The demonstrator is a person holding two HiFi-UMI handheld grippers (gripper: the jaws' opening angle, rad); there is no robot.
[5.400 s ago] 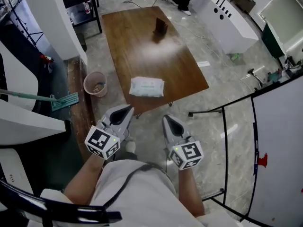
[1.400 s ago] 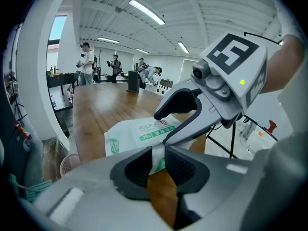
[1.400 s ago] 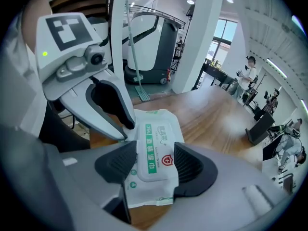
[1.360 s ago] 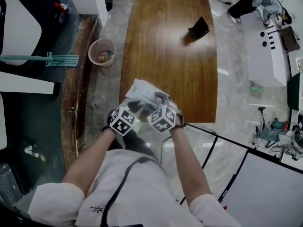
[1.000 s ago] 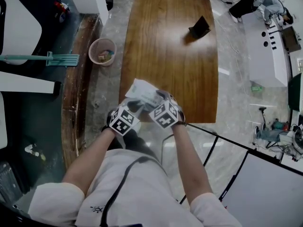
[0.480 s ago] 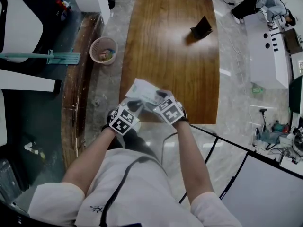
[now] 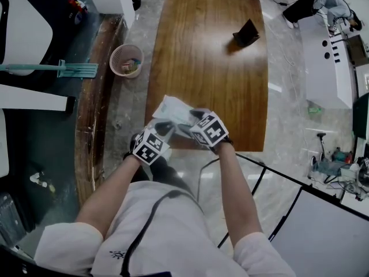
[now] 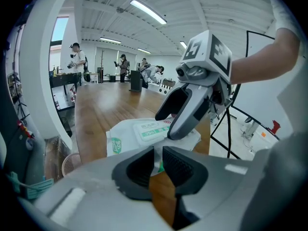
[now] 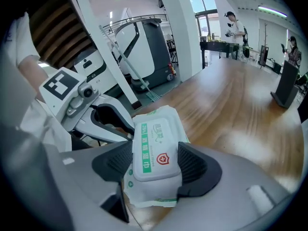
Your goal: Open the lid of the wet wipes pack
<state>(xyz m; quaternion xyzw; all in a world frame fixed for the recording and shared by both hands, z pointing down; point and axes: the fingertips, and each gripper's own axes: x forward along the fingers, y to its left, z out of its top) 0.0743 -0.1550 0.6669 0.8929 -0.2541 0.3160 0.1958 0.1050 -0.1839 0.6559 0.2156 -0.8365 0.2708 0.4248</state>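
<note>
Pack: the white and green wipes pack (image 7: 172, 108) sits between your two grippers at the near edge of the table (image 7: 207, 68), close to its near left corner. No view shows whether its underside touches the wood.
Lid: the white lid (image 9: 153, 148) with green print and a red shield mark lies flat on top of the pack, shut.
Left gripper: your left gripper (image 8: 156, 165) has its jaws pressed almost together, pinching the thin sealed edge of the pack. Only a sliver of white and green film shows between the ribbed pads.
Right gripper: your right gripper (image 9: 155, 165) reaches over the pack from the other side. Its jaws stand wide, one ribbed pad against each long side of the lid, so the lid fills the gap between them.
Grippers together: the two marker cubes sit side by side just in front of your body, tips pointing toward the pack.
Table: brown wood, with a small dark stand (image 7: 246, 33) far up the top, well apart from the pack.
Floor: a pink waste basket (image 7: 126, 60) stands beside the table's left edge, and a green mop (image 7: 69, 70) lies further left.
</note>
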